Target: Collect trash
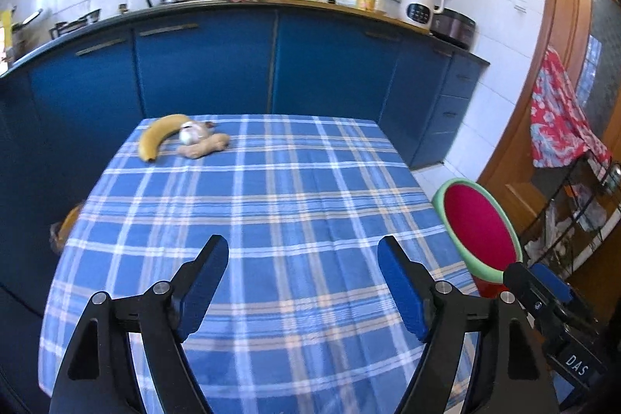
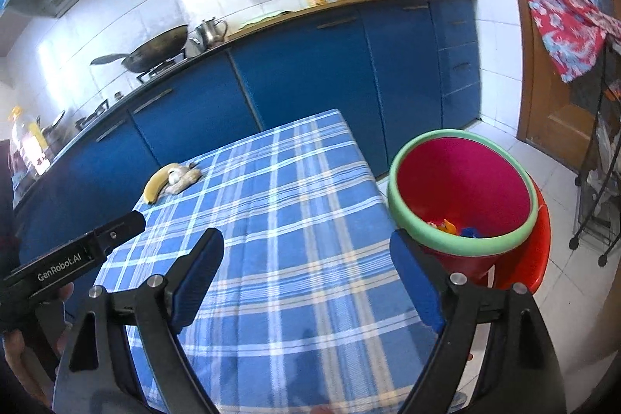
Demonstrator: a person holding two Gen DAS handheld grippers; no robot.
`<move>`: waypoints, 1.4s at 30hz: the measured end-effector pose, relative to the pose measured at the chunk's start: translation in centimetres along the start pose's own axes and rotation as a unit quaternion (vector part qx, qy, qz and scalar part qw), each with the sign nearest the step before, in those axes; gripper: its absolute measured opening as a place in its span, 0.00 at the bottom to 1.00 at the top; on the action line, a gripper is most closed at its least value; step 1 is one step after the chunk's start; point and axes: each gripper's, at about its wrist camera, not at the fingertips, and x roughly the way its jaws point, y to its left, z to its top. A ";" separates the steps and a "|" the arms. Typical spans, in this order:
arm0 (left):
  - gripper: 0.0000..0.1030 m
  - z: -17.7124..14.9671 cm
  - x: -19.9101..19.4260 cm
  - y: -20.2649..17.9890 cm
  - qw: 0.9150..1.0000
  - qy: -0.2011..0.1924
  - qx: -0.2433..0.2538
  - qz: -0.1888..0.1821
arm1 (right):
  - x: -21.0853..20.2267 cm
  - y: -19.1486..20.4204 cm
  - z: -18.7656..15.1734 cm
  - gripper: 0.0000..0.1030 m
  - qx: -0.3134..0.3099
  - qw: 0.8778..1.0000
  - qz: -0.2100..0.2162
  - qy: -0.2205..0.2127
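Left wrist view: left gripper point(image 1: 302, 247) spread wide, nothing between its blue pads, hovering over the near half of the table point(image 1: 271, 220), which is covered in a blue-and-white plaid cloth, soft weave, slightly creased. Trash sits at the far left corner: a banana point(image 1: 157, 136), smooth yellow, curved, long axis running from the near-left tip up toward the far right. Touching its far end is a garlic bulb point(image 1: 189, 134), white and papery, and a knobbly beige piece of ginger point(image 1: 203, 146) lying just right of it. Bin point(image 1: 481, 231) stands off the table's right edge: round, pale green rim, magenta inside. The right gripper's body pokes in at the lower right.

Right wrist view: right gripper point(image 2: 306, 251) also spread wide, empty, over the table's near right side. Bin's red plastic outer wall shows here; small orange and blue scraps point(image 2: 454, 228) lie at its bottom. Banana, garlic and ginger stay clustered at the far left corner, well apart from both grippers.
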 end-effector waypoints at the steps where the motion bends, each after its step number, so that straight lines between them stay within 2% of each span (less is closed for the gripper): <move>1: 0.78 -0.2 -0.2 0.3 1.000 0.000 -0.003 0.006 | -0.1 0.4 -0.1 0.84 -0.003 1.000 0.004 0.000; 6: 0.78 -0.6 -0.8 1.7 1.000 -0.003 -0.018 0.022 | -0.3 1.8 -0.5 0.84 -0.017 1.000 0.012 -0.001; 15: 0.78 -0.9 -1.5 1.9 0.999 -0.016 -0.016 0.036 | -0.7 2.4 -0.5 0.84 -0.021 1.000 0.016 -0.006; 42: 0.78 -1.0 -1.6 1.9 0.999 -0.016 -0.016 0.041 | -0.8 2.2 -0.5 0.84 -0.018 1.000 0.014 -0.005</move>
